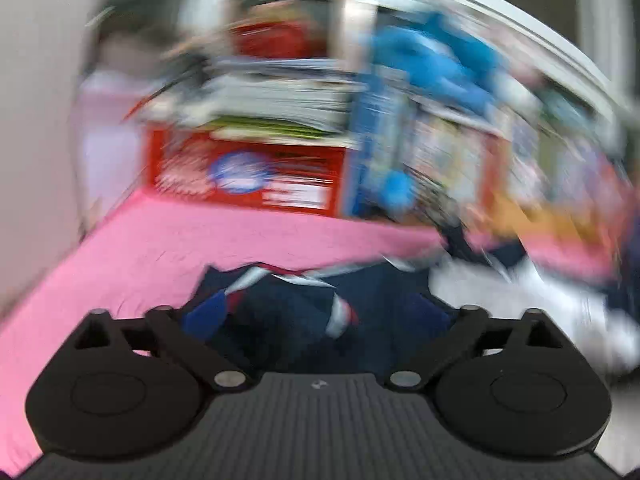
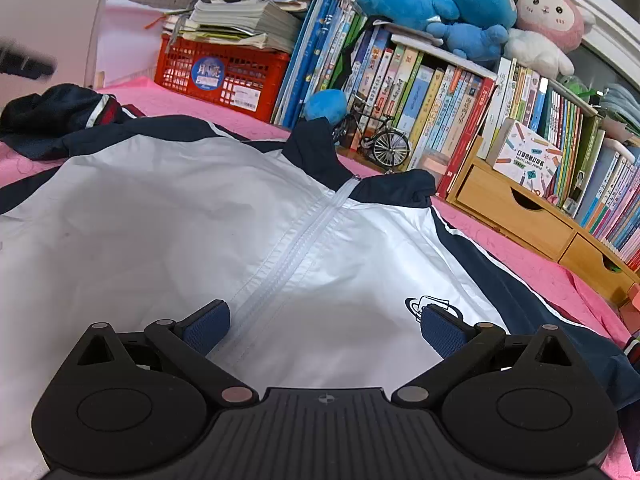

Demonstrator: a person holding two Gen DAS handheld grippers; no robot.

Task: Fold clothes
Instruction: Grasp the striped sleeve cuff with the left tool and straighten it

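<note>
Two risks stood out to us around the white and navy zip-front windbreaker jacket [image 2: 192, 216], which lay spread front-up on the pink bedcover [image 2: 500, 236] with its white zipper [image 2: 296, 248] running up to the navy collar [image 2: 320, 152].

First, the thin, slick shell looked likely to slide, so we judged that a pinch taking only the top layer could drag the front panel and leave the back bunched. Second, the small black model bicycle [image 2: 380, 140] and the row of upright children's books [image 2: 432, 100] stood just beyond the collar, and a sleeve swung wide could have knocked them over.

Over the jacket's lower front hung the right gripper [image 2: 324, 328], jaws spread wide either side of the zipper, blue pads holding nothing, tilted down toward the fabric.

Our left-wrist view was heavily smeared by motion. There the left gripper [image 1: 316, 312] pointed at the jacket's crumpled navy sleeve end with striped trim [image 1: 288, 304], on the side of the jacket nearest the red plastic crate [image 1: 248, 176]. Its linkage arms stood apart, so it looked spread, though its pads blurred into the dark cloth and we could not tell whether it had hold of anything. With that much blur, we judged a mistimed closure could miss the sleeve.
</note>
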